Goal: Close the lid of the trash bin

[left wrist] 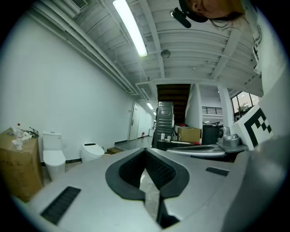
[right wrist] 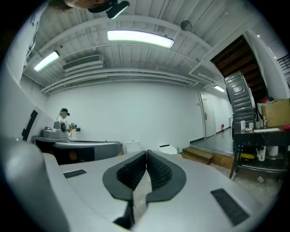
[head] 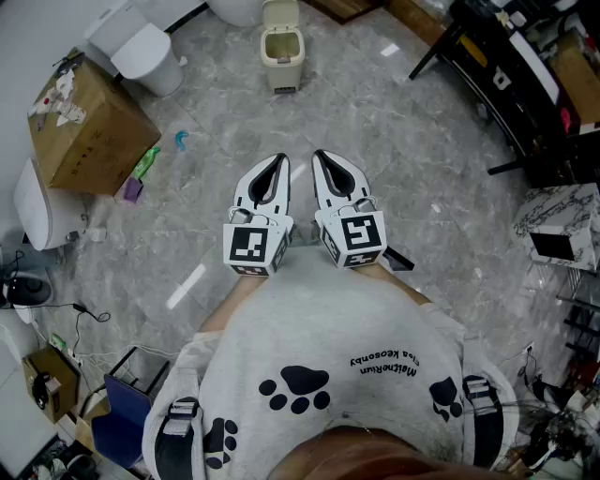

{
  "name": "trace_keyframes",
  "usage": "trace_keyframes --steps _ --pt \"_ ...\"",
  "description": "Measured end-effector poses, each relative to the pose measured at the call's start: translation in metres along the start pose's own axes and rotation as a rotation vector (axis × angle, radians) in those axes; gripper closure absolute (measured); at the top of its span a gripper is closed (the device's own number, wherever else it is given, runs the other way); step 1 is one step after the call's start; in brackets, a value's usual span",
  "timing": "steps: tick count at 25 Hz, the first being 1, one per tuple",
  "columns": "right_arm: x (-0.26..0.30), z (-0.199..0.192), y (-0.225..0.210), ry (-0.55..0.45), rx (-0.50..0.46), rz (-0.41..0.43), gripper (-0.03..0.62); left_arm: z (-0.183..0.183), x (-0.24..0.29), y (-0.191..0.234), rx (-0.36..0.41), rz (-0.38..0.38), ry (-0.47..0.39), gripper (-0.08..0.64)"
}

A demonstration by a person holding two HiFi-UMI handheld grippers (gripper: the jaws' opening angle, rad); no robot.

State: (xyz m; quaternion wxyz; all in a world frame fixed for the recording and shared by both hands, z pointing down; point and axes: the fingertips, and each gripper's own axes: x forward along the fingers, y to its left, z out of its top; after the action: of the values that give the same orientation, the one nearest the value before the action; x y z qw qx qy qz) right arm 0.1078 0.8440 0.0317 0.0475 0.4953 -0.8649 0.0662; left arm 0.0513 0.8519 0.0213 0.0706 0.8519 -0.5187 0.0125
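Both grippers clenched and empty; trash bin open at 12 o'clock.

Head view, left to right: a cardboard box (head: 89,127) sits at 10 o'clock on the grey stone floor (head: 403,141). The left gripper (head: 279,161) is held just left of centre, its jaws fully together with nothing between them (its own view shows pad pressed against pad), and it touches no object. The trash bin (head: 280,54) stands on the floor at 12 o'clock, well apart from both grippers, with its lid (head: 280,13) raised upright and the interior exposed. The right gripper (head: 319,156) is just beside the left, its jaws likewise pressed together, empty and in contact with nothing. Both grippers point toward 12 o'clock, in line with the bin.
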Motion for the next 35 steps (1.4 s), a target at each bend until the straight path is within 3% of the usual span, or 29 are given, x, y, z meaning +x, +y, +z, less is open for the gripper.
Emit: trace_keyframes --steps 13,20,28,35 --pt "0.027 0.006 0.011 -0.019 0.004 -0.03 0.56 0.006 0.005 0.03 -0.011 -0.022 -0.029 0.541" --pt "0.044 0.009 -0.011 -0.023 0.024 -0.057 0.56 0.003 0.029 0.046 -0.034 -0.021 -0.032 0.541" --pt "0.109 0.014 -0.041 -0.028 0.029 -0.048 0.56 0.008 0.086 0.087 -0.044 -0.011 -0.044 0.541" --pt "0.184 0.03 -0.106 -0.028 0.036 -0.036 0.56 0.022 0.178 0.119 -0.042 0.011 -0.051 0.541"
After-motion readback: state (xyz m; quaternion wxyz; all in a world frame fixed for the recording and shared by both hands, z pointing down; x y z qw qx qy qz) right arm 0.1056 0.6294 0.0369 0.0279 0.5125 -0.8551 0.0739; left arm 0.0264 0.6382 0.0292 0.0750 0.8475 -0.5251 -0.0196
